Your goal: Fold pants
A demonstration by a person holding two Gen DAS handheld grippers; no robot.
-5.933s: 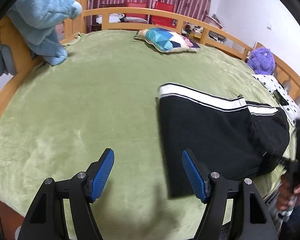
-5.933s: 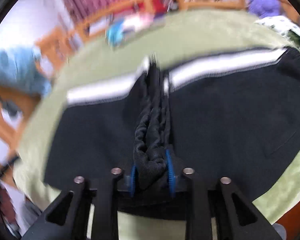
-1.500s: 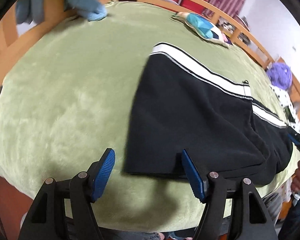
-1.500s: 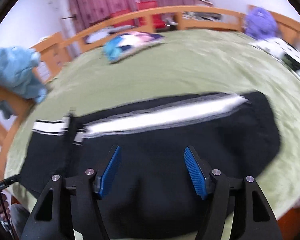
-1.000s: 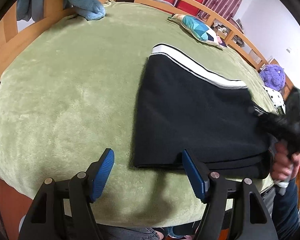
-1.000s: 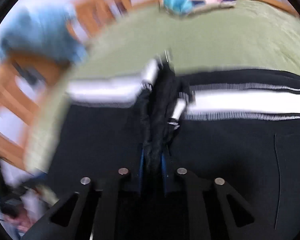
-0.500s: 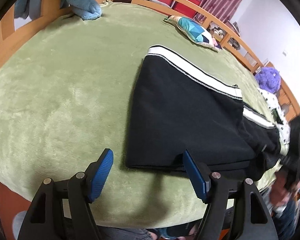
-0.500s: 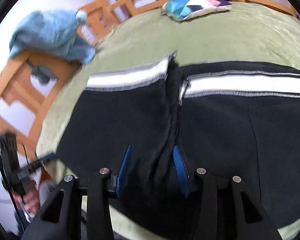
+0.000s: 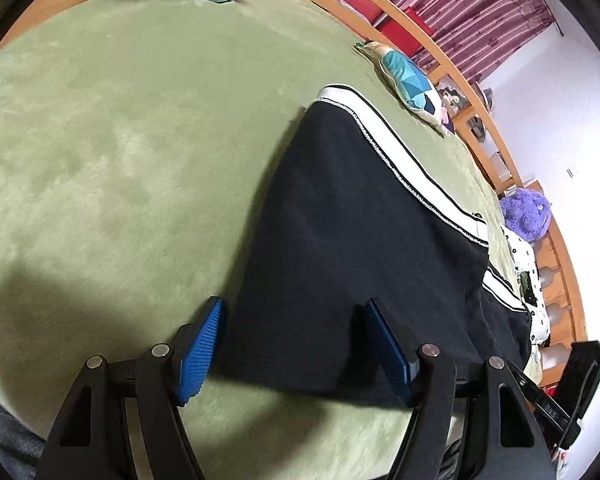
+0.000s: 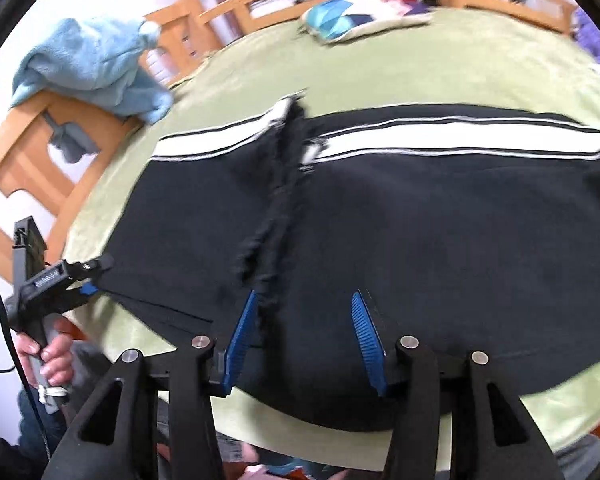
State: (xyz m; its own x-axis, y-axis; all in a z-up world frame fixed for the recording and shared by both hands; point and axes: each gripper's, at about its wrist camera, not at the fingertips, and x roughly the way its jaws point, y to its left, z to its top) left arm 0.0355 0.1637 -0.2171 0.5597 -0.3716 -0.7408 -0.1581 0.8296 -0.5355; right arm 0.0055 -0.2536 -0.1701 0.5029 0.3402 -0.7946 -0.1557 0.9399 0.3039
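Already doubled over, the black knit pants with a white side stripe lie on the green plush bedspread. Left gripper and right gripper hover agape, empty. Soft, limp fabric; probably best pinched at the near hem corners.

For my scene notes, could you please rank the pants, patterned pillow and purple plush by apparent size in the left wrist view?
1. pants
2. patterned pillow
3. purple plush, close to the pillow; its distance from the camera makes this unsure.

The left gripper hangs with its fingers spread over the near corner of the black pants. The pants lie flat on the green bed, with a patterned pillow beyond.
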